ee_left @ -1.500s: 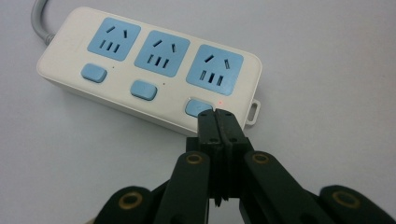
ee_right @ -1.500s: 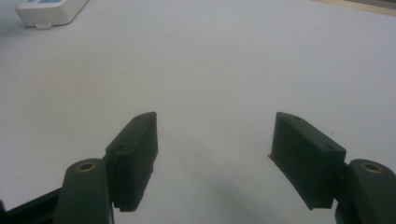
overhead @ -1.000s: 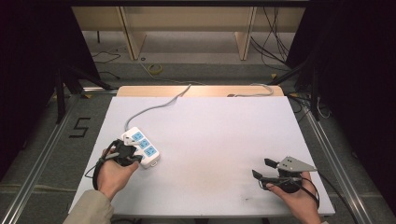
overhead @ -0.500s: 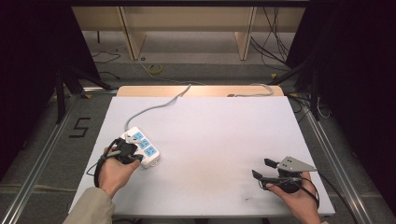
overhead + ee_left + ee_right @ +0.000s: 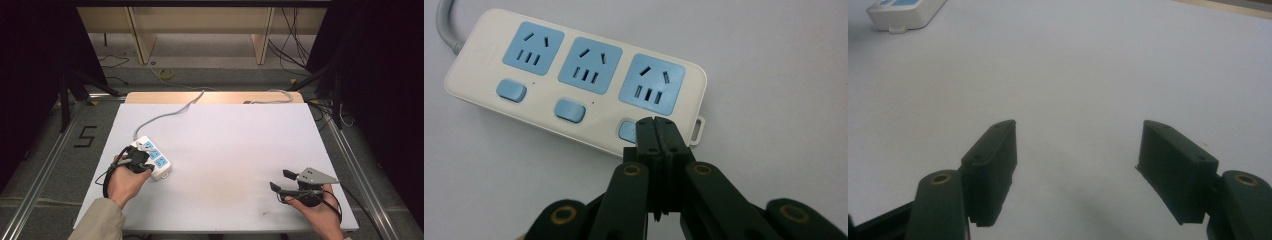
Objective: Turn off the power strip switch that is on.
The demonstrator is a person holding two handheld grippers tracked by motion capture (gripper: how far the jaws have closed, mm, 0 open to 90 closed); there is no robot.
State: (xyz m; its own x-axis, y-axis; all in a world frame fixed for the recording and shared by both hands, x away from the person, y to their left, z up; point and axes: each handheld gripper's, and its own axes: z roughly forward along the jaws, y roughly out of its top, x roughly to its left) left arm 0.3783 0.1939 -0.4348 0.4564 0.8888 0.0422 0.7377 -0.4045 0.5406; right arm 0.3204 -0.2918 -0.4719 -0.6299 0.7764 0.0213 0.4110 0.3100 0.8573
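A white power strip (image 5: 152,157) (image 5: 574,85) (image 5: 905,12) with three blue sockets and three blue switches lies at the table's left side; its grey cord (image 5: 167,115) runs off to the far edge. My left gripper (image 5: 141,163) (image 5: 657,125) is shut, and its closed tips rest on the end switch (image 5: 627,131) of the strip, partly covering it. Near the front right of the table my right gripper (image 5: 281,181) (image 5: 1078,165) stands open over bare tabletop, nothing between its fingers.
The white tabletop (image 5: 230,150) stretches between the two grippers. A wooden strip (image 5: 215,97) edges its far side. Beyond it are shelf legs and loose cables on the floor. A "5" mark (image 5: 85,136) sits on the floor at left.
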